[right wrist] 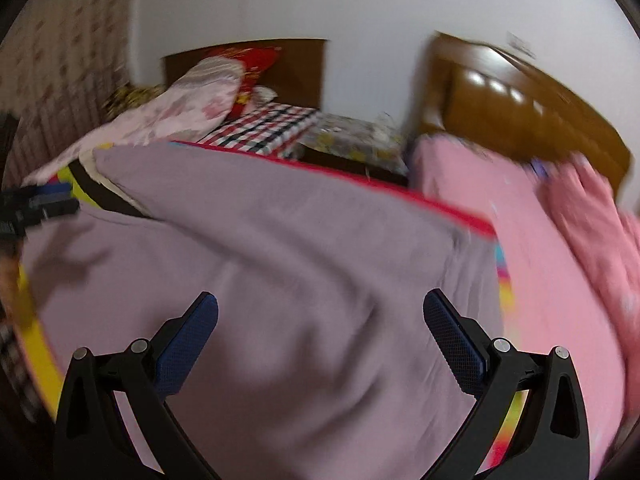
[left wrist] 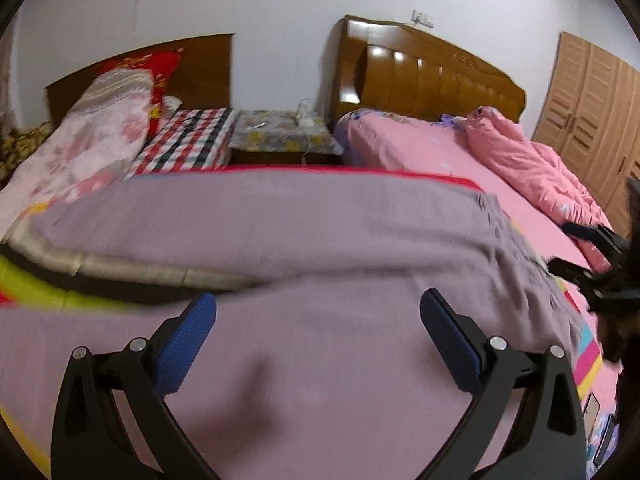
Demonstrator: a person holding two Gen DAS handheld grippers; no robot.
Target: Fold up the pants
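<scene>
Mauve-grey pants (left wrist: pixel 280 232) lie spread across a colourful mat on the bed, with the grey waistband (left wrist: pixel 132 268) at the left. My left gripper (left wrist: pixel 318 308) hovers open just above the near fabric, nothing between its blue pads. In the right wrist view the same pants (right wrist: pixel 300 240) fill the middle, blurred and creased. My right gripper (right wrist: pixel 320 312) is open over them, holding nothing. The right gripper (left wrist: pixel 600 268) also shows at the left view's right edge, and the left gripper (right wrist: pixel 40 200) at the right view's left edge.
A pink bed (left wrist: pixel 460 160) with a bunched pink quilt (left wrist: pixel 528 160) and brown headboard (left wrist: pixel 432 72) lies to the right. A nightstand (left wrist: pixel 280 136) stands between the beds. Folded floral bedding (left wrist: pixel 92 140) and a checked sheet (left wrist: pixel 188 140) sit at the left. A wardrobe (left wrist: pixel 592 112) stands far right.
</scene>
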